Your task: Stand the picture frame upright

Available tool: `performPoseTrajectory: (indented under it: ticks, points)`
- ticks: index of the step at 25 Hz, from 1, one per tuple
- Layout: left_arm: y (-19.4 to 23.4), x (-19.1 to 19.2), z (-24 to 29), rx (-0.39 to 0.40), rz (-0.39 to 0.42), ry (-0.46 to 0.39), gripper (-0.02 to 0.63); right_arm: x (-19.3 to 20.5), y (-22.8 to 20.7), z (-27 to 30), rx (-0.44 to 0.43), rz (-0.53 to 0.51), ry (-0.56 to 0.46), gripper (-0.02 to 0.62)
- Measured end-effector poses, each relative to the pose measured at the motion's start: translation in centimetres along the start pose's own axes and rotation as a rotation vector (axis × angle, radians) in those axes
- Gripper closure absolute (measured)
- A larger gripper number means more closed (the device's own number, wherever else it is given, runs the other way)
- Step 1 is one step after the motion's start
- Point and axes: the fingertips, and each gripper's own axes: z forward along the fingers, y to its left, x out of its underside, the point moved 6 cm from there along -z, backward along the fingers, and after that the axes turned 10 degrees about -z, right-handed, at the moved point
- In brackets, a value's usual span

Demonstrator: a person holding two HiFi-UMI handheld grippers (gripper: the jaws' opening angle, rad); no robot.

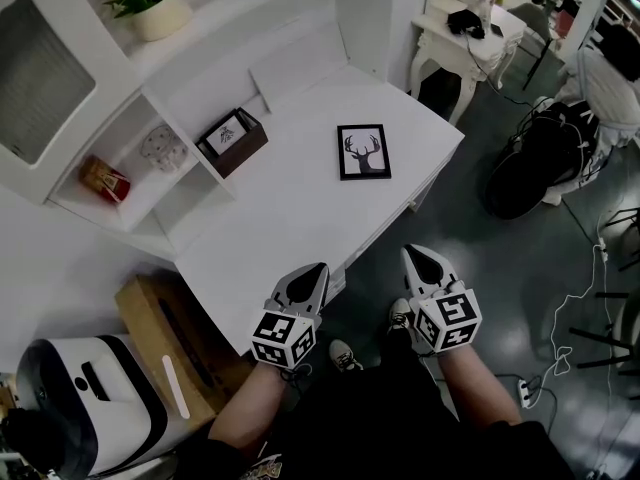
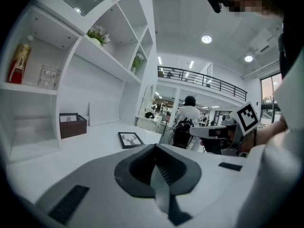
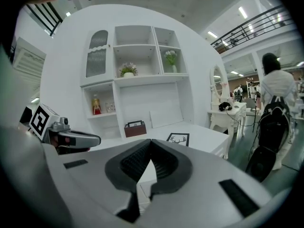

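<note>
A black picture frame [image 1: 363, 152] with a deer-antler print lies flat on the white desk [image 1: 290, 218], toward its right end. It also shows small in the left gripper view as the frame [image 2: 130, 139] and in the right gripper view as the frame [image 3: 178, 139]. My left gripper [image 1: 318, 270] hovers at the desk's near edge, shut and empty. My right gripper [image 1: 413, 253] is off the desk over the floor, also shut with nothing in it. Both point toward the frame from well short of it.
A dark brown box [image 1: 233, 141] with a card stands at the back left of the desk. White shelves hold a red bottle [image 1: 104, 179], a glass [image 1: 163, 146] and a flower pot [image 1: 152, 6]. A cardboard box [image 1: 170, 346] sits on the floor at left, a black bag [image 1: 540, 163] at right.
</note>
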Motion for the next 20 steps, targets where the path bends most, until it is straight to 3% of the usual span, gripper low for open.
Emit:
performPoseTrajectory:
  ticks: [20]
  points:
    - [-1.3, 0.0, 3.2, -0.025, -0.011, 0.018, 0.603, -0.4, -3.7, 1.2, -0.016, 0.003, 0.008, 0.592]
